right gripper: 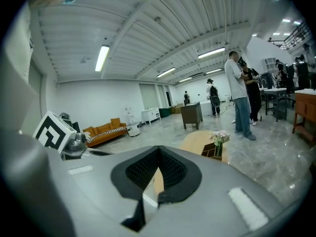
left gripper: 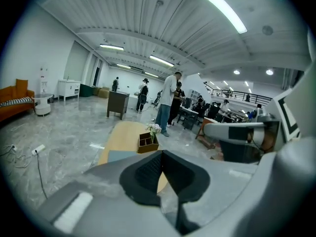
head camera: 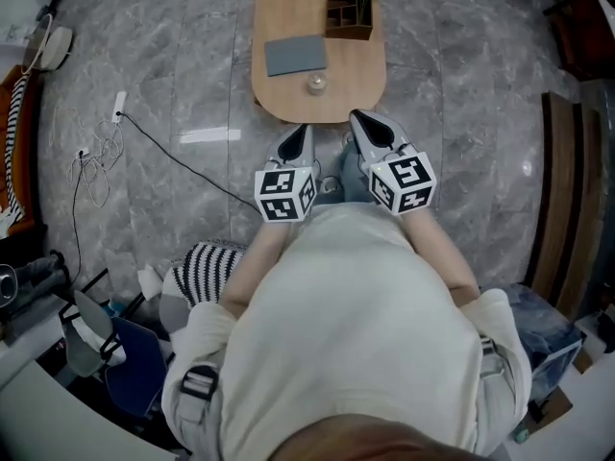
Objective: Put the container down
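A small round glass container stands on the near end of an oval wooden table, apart from both grippers. Beside it lie a grey pad and a wooden organizer with pink flowers. My left gripper and right gripper hover side by side at the table's near edge, close to my body. In the left gripper view the left gripper has its pads together with nothing between them. The right gripper is shut and empty too. The organizer shows beyond the jaws.
A black cable and a white power strip lie on the grey marble floor to the left. A striped cushion sits by my left side and an orange sofa at far left. Several people stand beyond the table.
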